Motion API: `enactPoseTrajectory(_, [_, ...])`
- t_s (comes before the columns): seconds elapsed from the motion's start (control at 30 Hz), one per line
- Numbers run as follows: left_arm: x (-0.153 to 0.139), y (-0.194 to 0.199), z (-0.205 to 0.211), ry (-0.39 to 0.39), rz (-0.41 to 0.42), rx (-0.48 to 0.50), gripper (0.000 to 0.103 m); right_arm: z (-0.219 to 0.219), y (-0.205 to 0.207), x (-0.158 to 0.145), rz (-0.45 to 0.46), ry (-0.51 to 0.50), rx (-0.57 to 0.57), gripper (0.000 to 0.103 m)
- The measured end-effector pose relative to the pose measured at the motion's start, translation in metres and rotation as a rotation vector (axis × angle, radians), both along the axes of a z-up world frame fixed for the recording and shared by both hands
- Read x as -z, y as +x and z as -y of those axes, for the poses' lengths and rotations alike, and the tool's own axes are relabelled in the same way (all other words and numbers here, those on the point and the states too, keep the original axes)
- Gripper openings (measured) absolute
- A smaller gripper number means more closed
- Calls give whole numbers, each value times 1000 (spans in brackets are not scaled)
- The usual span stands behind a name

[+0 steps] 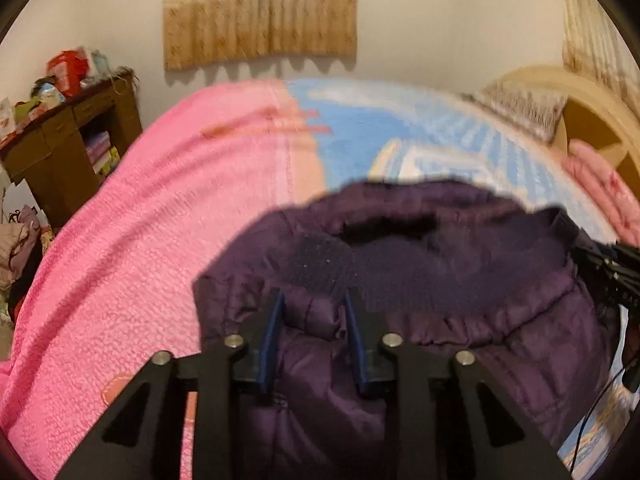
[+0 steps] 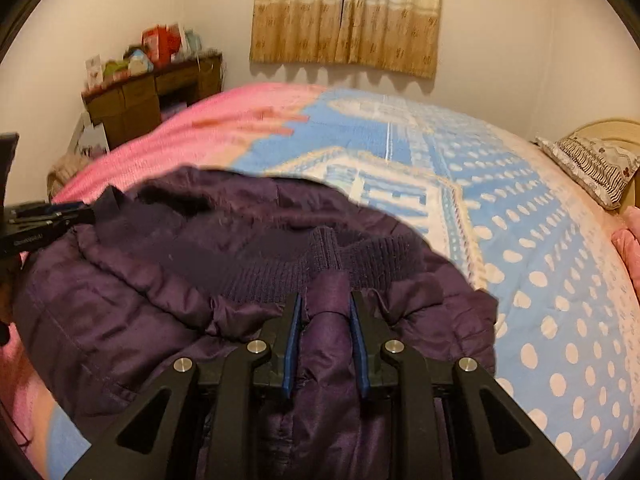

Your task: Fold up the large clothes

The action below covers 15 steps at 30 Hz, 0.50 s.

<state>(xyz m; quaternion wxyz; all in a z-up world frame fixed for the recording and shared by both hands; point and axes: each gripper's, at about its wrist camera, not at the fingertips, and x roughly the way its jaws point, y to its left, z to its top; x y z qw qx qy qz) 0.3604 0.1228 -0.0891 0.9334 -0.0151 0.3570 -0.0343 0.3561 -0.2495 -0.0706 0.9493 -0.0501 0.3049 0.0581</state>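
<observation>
A dark purple puffer jacket [image 1: 460, 288] with a knit ribbed hem lies bunched on the bed; it also shows in the right wrist view [image 2: 140, 288]. My left gripper [image 1: 314, 300] is shut on a fold of the jacket near its hem. My right gripper [image 2: 325, 300] is shut on another fold of the jacket beside the ribbed band. Each gripper shows at the edge of the other's view: the right one [image 1: 612, 276] and the left one [image 2: 44, 220]. Both hold the jacket's edge lifted over the bed.
The bed carries a pink blanket [image 1: 140, 240] on the left and a blue dotted quilt [image 2: 540, 260] on the right. A patterned pillow [image 2: 592, 168] lies at the headboard. A brown cluttered shelf [image 1: 68, 132] stands by the wall under a curtain [image 1: 260, 12].
</observation>
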Motion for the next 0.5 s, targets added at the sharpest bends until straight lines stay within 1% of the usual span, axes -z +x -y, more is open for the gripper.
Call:
enactPoseTrajectory(0.07, [-21, -17, -9, -39, 84, -22, 29, 4, -11, -15, 52, 20, 4, 23])
enactPoseTrajectory(0.13, [-40, -32, -19, -105, 179, -27, 26, 3, -19, -30, 107, 12, 4, 23])
enactPoseTrajectory(0.17, [-50, -37, -23, -124, 223, -41, 24, 2, -23, -38, 137, 9, 8, 23])
enactPoseTrajectory(0.2, [-56, -38, -25, -139, 248, -48, 21, 1, -22, -44, 158, 9, 13, 23])
enactPoseTrajectory(0.23, [-62, -38, -27, -147, 282, -63, 16, 0, -19, -46, 161, 10, 17, 23])
enactPoseTrajectory(0.27, [-64, -32, -26, -106, 298, -96, 0, 1, -11, -46, 157, 15, 31, 23])
enactPoseTrajectory(0.3, [-63, -25, -26, -77, 295, -123, 1, 2, 0, -42, 142, 25, 45, 23])
enactPoseTrajectory(0.33, [-58, -13, -31, -89, 271, -131, 1, 2, 9, -38, 124, 30, 51, 23])
enactPoseTrajectory(0.37, [-51, -2, -35, -94, 230, -142, 2, 2, 22, -29, 99, 29, 60, 23])
enactPoseTrajectory(0.43, [-25, 25, -42, -65, 122, -191, 1, 1, 42, -7, 47, 21, 72, 23])
enactPoseTrajectory(0.47, [-13, 31, -42, -46, 84, -203, 1, -3, 52, 6, 23, -1, 78, 23])
enactPoseTrajectory(0.5, [-8, 31, -42, -47, 69, -211, 1, -6, 56, 14, 11, -11, 81, 23])
